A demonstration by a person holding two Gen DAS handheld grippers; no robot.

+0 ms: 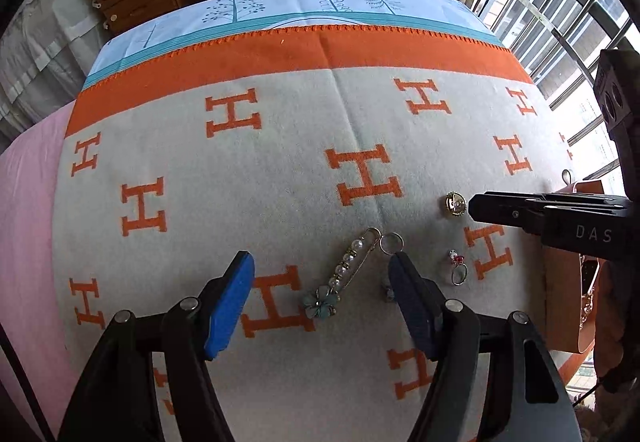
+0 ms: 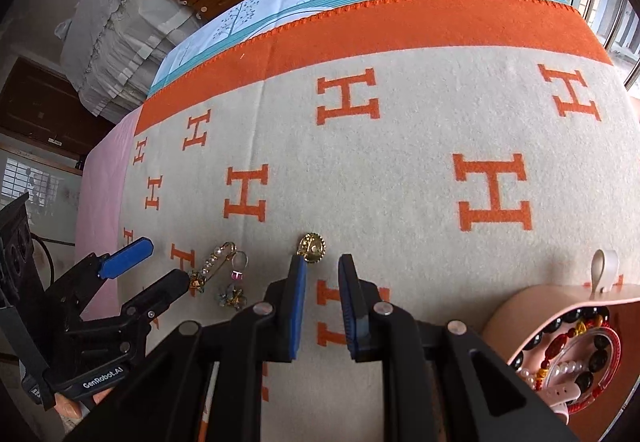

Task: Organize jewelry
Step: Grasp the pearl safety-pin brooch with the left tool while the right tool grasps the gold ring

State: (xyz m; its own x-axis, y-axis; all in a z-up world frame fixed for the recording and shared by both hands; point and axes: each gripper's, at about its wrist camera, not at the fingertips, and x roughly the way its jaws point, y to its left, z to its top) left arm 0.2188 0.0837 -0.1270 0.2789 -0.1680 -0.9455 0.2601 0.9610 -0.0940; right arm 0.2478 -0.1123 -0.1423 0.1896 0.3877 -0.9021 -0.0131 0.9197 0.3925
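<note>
Left gripper [image 1: 320, 298] hangs wide, empty, straddling the light, stiff, snag-prone pearl pin [image 1: 346, 268] mid-blanket [image 1: 280, 170]; pinch its bar crosswise.

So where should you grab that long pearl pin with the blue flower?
Grab the pearl pin across its thin beaded middle, coming straight down from above. It lies flat on the blanket, slanted, so turn the left tool to pinch its long sides. The flower end is lumpy.
</note>
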